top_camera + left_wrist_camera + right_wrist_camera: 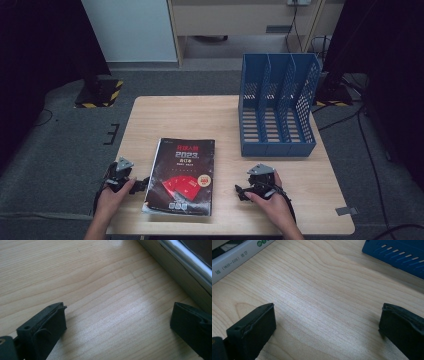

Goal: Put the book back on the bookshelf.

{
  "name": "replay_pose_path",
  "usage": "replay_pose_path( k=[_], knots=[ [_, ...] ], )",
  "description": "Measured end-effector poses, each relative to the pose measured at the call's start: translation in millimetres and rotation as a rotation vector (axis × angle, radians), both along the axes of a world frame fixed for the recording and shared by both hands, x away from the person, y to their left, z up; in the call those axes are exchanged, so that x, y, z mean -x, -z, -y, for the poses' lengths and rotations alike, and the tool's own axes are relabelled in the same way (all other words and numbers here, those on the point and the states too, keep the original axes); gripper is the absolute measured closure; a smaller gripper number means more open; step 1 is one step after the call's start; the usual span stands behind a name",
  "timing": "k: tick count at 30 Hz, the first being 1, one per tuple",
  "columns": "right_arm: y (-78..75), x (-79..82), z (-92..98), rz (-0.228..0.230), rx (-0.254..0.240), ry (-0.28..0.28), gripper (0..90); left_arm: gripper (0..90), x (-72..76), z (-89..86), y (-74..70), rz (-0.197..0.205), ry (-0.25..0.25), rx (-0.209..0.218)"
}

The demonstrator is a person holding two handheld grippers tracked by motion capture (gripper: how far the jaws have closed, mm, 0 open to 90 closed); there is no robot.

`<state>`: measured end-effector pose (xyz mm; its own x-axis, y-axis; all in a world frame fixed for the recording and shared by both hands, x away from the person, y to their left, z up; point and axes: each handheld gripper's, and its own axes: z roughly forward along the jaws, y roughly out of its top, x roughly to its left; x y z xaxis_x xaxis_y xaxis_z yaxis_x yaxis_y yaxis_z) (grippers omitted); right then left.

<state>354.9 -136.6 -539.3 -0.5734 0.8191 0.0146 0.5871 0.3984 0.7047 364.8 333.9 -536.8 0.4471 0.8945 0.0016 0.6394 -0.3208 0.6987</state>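
A thick dark book (182,175) with a red "2023" cover lies flat on the wooden table (200,120), near the front edge. My left gripper (141,185) rests on the table just left of the book, open and empty; in its own view the left gripper (117,320) has bare wood between the jaws and the book's page edge (175,272) at the upper right. My right gripper (240,192) rests right of the book, open and empty. In the right gripper view the right gripper (327,322) faces bare wood, with the book's white spine (237,257) at the upper left.
A blue perforated file rack (277,105) with three upright slots stands at the table's back right; its base (397,252) shows in the right gripper view. Bare table lies between the book and the rack. Grey carpet surrounds the table.
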Motion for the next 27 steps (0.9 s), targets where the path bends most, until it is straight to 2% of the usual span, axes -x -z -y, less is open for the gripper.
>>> replay_pose_path(
  k=[8,11,12,15,19,20,21,22,23,24,25,27],
  knots=[
    [0.0,-1.2,0.7,0.001,0.003,-0.014,1.3,1.5,-1.7,0.1,-0.6,0.003,-0.001,0.007],
    [0.0,-1.3,0.8,0.001,0.002,-0.015,1.3,4.9,-2.6,-1.4,-3.5,0.011,-0.009,0.044],
    [-0.1,-1.3,0.8,0.000,0.002,-0.015,1.4,5.6,-3.2,-2.1,-5.8,0.033,-0.004,0.055],
    [-0.1,-1.0,1.4,0.008,0.004,-0.013,3.0,6.2,0.7,-2.3,-11.4,0.050,-0.023,0.073],
    [-0.9,0.0,3.2,0.011,-0.008,-0.019,8.0,6.6,4.9,-1.3,-16.7,0.055,-0.027,0.088],
    [-1.1,-0.5,5.3,0.025,-0.015,-0.016,13.1,6.6,7.6,-0.2,-21.0,0.071,-0.032,0.100],
    [-1.1,-0.5,5.3,0.025,-0.015,-0.016,13.1,6.6,7.6,-0.2,-21.0,0.071,-0.032,0.100],
    [-1.7,-1.0,7.4,0.032,-0.020,-0.004,17.7,6.7,11.2,1.2,-26.5,0.086,-0.023,0.120],
    [-1.6,-1.3,7.6,0.037,-0.020,-0.005,19.4,6.8,11.2,1.2,-26.5,0.086,-0.023,0.120],
    [-1.9,-1.5,7.8,0.041,-0.025,-0.020,22.7,7.2,15.2,2.7,-32.6,0.106,-0.010,0.126],
    [-1.9,-1.5,7.8,0.041,-0.025,-0.020,22.7,7.8,15.2,2.7,-32.6,0.106,-0.010,0.126],
    [-7.6,-1.8,2.8,0.045,-0.038,-0.069,26.2,9.6,18.2,4.0,-38.9,0.125,0.003,0.140]
  ],
)
